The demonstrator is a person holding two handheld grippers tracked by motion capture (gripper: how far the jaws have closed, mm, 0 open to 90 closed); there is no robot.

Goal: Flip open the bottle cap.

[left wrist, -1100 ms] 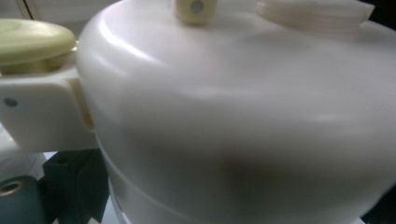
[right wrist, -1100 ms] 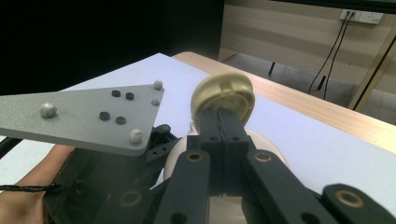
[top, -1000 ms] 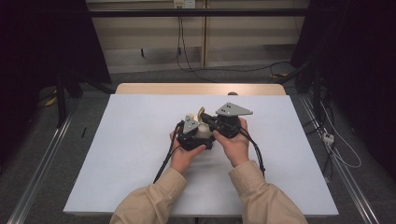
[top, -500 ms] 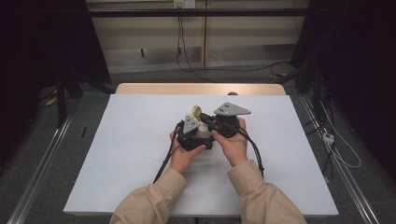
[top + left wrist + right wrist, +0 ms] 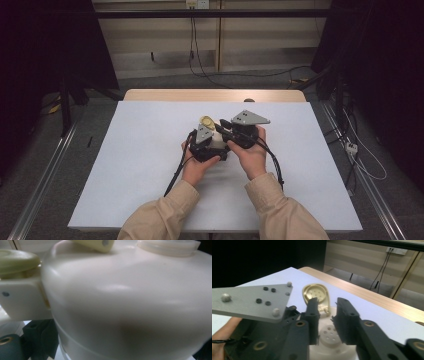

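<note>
At the centre of the worktop (image 5: 125,165), a white bottle (image 5: 218,141) sits pinched in the left hand-held gripper (image 5: 207,145). Its yellow flip lid (image 5: 315,295) stands open at 12 o'clock. The right hand-held gripper (image 5: 327,321) has just opened, jaws apart either side of the perforated spout (image 5: 329,335).

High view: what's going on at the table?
A person holds a white shaker bottle between two handheld grippers at the middle of the table. Its yellowish flip lid stands open, baring the holed spout. The right gripper has just been opening its jaws, which now straddle the spout without pressing it.
</note>
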